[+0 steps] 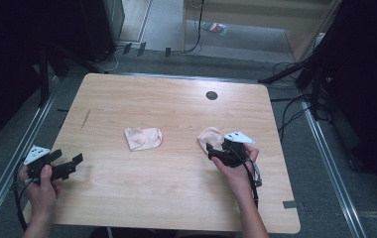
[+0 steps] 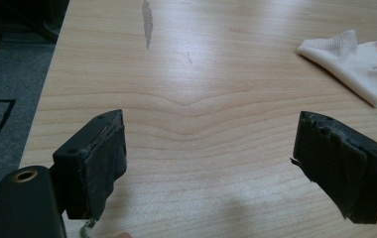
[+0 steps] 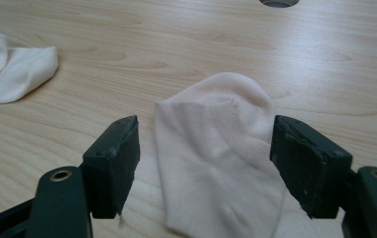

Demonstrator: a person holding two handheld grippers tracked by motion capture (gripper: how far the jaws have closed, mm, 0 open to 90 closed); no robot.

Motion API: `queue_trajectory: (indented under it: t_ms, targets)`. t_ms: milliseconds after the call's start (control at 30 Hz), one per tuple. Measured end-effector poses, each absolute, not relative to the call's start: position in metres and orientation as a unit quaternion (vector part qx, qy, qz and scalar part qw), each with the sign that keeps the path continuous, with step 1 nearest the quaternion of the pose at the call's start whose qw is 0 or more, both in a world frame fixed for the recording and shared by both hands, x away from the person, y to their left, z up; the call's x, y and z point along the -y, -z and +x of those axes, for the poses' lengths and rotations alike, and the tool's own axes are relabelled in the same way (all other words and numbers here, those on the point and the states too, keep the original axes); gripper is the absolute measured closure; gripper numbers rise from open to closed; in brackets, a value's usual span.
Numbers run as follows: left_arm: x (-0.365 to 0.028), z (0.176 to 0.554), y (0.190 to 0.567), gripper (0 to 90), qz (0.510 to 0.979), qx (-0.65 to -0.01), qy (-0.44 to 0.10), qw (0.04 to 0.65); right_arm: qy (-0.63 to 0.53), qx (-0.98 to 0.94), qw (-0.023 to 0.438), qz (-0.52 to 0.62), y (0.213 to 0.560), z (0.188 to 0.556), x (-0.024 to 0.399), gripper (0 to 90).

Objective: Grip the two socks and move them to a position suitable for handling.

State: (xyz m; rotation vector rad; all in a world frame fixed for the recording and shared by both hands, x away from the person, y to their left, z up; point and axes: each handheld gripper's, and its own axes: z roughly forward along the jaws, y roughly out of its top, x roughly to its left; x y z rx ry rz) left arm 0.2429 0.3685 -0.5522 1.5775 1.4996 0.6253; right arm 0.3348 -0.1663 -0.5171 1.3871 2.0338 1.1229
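Right claw (image 3: 204,163) astride sock (image 3: 216,158), jaws apart

High view overhead; claw views low, near table (image 1: 166,173).

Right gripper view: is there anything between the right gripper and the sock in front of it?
Nothing visible stands in the way. The near sock lies flat on the table, already between the open jaws of the right gripper, whose pads do not press on it. The other sock lies apart, off to the left.
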Motion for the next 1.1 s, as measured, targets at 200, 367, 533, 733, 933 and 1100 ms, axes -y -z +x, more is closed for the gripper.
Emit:
queue_trajectory:
  t_ms: [200, 367, 533, 733, 933, 1100]
  targets:
    - [-0.369, 0.243, 0.552, 14.0, 0.63, -0.599, -0.249, 0.428, -0.384, -0.736, 0.206, 0.518, 0.533, 0.35, 0.16, 26.0]
    - [-0.369, 0.243, 0.552, 14.0, 0.629, -0.599, -0.249, 0.428, -0.362, -0.748, 0.208, 0.516, 0.544, 0.356, 0.152, 28.1]
    - [-0.369, 0.243, 0.552, 14.0, 0.63, -0.598, -0.249, 0.428, -0.344, -0.749, 0.244, 0.511, 0.547, 0.353, 0.151, 44.6]
    - [-0.369, 0.243, 0.552, 14.0, 0.63, -0.599, -0.249, 0.428, -0.35, -0.725, 0.263, 0.532, 0.549, 0.35, 0.157, 80.4]
    - [-0.37, 0.242, 0.552, 14.0, 0.629, -0.599, -0.248, 0.43, -0.362, -0.703, 0.262, 0.553, 0.545, 0.347, 0.166, 82.3]
    - [-0.37, 0.242, 0.552, 14.0, 0.625, -0.599, -0.25, 0.433, -0.393, -0.7, 0.247, 0.543, 0.527, 0.332, 0.17, 82.3]
